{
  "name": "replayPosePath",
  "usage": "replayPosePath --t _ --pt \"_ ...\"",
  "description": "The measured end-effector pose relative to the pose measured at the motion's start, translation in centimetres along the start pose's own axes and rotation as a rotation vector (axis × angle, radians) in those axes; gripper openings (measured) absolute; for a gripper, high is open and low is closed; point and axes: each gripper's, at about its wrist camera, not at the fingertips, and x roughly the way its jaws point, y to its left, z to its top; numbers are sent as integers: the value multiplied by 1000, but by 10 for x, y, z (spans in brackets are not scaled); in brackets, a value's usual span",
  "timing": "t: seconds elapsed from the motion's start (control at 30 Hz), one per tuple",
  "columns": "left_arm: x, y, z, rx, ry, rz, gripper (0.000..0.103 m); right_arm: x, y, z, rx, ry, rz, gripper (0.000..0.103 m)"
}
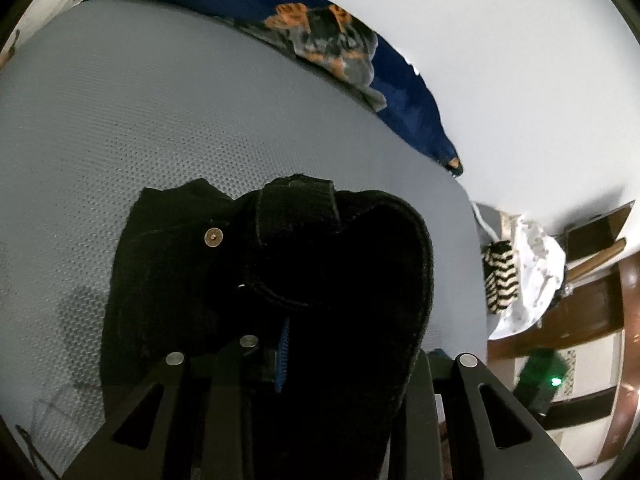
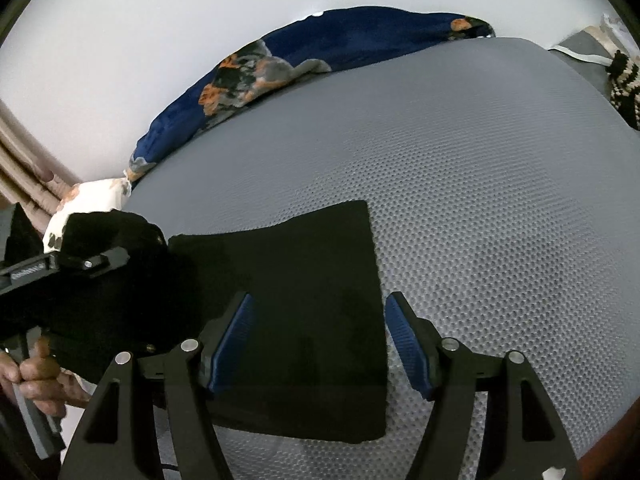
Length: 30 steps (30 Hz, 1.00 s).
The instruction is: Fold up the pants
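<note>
Black pants (image 2: 304, 304) lie partly folded on the grey mesh bed surface (image 2: 500, 208). My left gripper (image 1: 312, 360) is shut on the waistband end of the pants (image 1: 320, 280), lifted off the surface; a metal button (image 1: 213, 237) shows on it, and the cloth hides most of the fingers. In the right wrist view the left gripper (image 2: 80, 264) sits at the left with the bunched cloth. My right gripper (image 2: 318, 340) is open and empty, its blue pads (image 2: 236, 340) straddling the flat folded part just above it.
A blue patterned blanket (image 2: 320, 52) lies along the far edge against the white wall. A black-and-white striped knit item (image 1: 500, 276) and a white cloth (image 1: 536, 264) lie past the bed's right edge. Wooden furniture (image 1: 592, 300) stands beyond.
</note>
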Motion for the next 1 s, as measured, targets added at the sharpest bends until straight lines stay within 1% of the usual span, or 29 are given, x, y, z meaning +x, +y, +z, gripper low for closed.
replayPosePath --t 0.23,0.3,0.57,0.7,0.87,0.9,1.0 --pt "24 -13 -14 82 -2 85 27 -2 -9 -3 19 -13 7 66" --pt "28 -14 -16 102 -5 97 28 -3 -11 -3 20 -13 7 66" --pt "34 -20 -21 129 -7 141 30 -6 -13 -3 27 -19 8 66" --pt "35 -23 -23 141 -1 146 37 -7 -13 -4 29 -34 9 66" --pt "35 -23 -28 152 4 142 48 -7 -15 -7 31 -29 2 66" --pt "35 -23 -28 149 6 132 51 -7 -15 -7 31 -28 1 66" --pt "38 -24 -29 151 24 109 53 -8 -16 -8 30 -33 -3 66"
